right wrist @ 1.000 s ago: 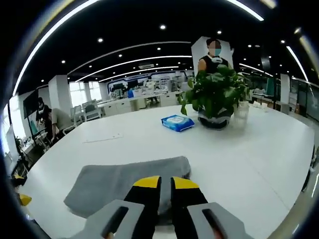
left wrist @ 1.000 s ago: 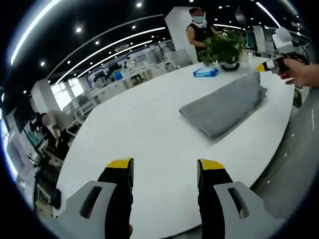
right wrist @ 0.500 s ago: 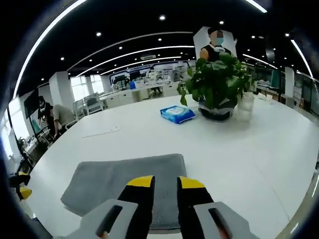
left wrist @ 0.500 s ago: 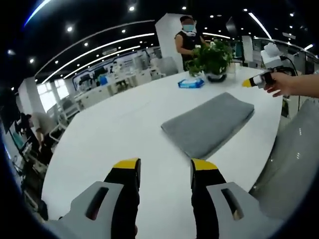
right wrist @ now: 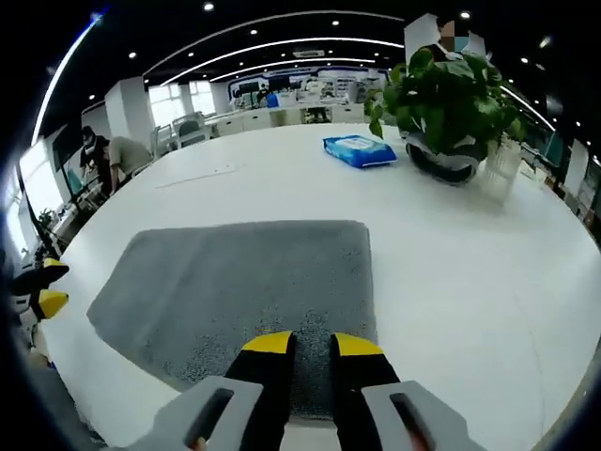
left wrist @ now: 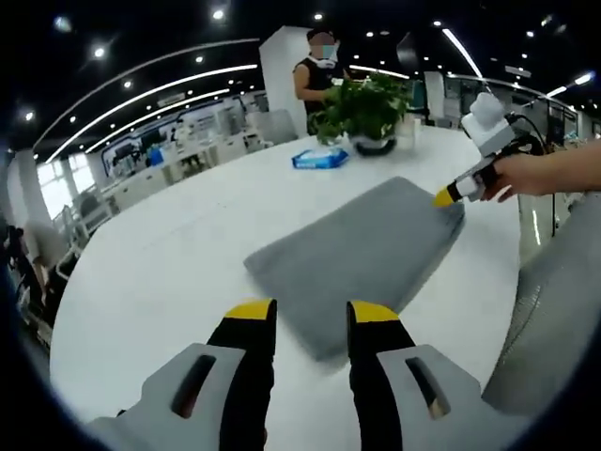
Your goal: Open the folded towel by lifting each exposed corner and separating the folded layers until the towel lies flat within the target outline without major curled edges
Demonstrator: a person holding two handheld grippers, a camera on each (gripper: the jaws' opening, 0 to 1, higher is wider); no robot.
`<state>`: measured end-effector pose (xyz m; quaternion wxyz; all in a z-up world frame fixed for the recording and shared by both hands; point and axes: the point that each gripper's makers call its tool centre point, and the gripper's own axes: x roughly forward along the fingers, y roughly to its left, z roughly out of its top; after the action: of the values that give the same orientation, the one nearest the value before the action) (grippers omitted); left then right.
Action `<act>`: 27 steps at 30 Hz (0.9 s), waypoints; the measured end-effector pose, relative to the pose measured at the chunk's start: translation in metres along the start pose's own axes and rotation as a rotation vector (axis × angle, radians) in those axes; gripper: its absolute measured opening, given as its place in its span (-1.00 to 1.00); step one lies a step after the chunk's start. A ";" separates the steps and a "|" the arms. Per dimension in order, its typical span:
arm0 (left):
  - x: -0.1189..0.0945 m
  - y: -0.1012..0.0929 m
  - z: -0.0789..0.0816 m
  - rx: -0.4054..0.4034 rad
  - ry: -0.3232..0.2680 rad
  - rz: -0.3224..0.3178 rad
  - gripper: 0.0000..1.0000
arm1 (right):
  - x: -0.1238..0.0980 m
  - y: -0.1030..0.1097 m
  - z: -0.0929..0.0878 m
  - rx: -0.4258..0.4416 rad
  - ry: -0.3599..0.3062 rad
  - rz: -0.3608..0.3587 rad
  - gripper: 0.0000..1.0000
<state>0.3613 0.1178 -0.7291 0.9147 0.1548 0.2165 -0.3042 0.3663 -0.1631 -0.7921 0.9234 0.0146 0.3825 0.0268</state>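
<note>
In the left gripper view, the left gripper (left wrist: 300, 315) rises from six o'clock, its yellow-tipped jaws parted by a moderate gap and pointing toward twelve. At three o'clock in the same view, a hand (left wrist: 526, 175) holds the right gripper (left wrist: 449, 195), angled down toward nine. In the right gripper view, the right gripper (right wrist: 302, 345) rises from six o'clock, jaws slightly apart with a narrow gap. The left gripper's yellow tips (right wrist: 42, 289) show at nine o'clock.

Open-plan office: desk rows (left wrist: 178, 160), strip lights (right wrist: 282, 17), big white table (right wrist: 470, 282)
</note>
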 end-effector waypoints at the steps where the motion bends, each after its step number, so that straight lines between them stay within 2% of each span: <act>1: 0.002 0.000 0.000 -0.001 -0.001 0.000 -0.42 | 0.001 0.000 -0.002 -0.013 0.002 -0.002 -0.77; 6: 0.022 -0.011 -0.006 0.002 0.020 -0.031 -0.46 | 0.009 0.002 -0.006 -0.078 0.033 0.000 -0.80; 11: 0.039 -0.015 -0.020 0.054 0.056 -0.053 -0.59 | 0.011 0.002 -0.006 -0.128 0.076 -0.008 -0.82; 14: 0.045 -0.015 -0.028 0.046 0.083 -0.055 -0.60 | 0.012 0.001 -0.006 -0.118 0.108 0.011 -0.83; 16: 0.049 -0.017 -0.037 0.042 0.134 -0.071 -0.60 | 0.012 0.000 -0.006 -0.104 0.124 0.028 -0.83; 17: 0.051 -0.017 -0.038 0.042 0.121 -0.070 -0.61 | 0.012 0.001 -0.007 -0.112 0.128 0.043 -0.83; 22: 0.049 -0.020 -0.041 0.004 0.128 -0.077 -0.67 | 0.013 0.002 -0.007 -0.142 0.137 0.071 -0.84; 27: 0.046 -0.024 -0.043 0.020 0.147 -0.079 -0.71 | 0.020 0.006 -0.001 -0.189 0.153 0.098 -0.84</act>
<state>0.3664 0.0952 -0.7921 0.8819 0.1772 0.2861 -0.3302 0.3796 -0.1556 -0.8062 0.8864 -0.0561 0.4465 0.1087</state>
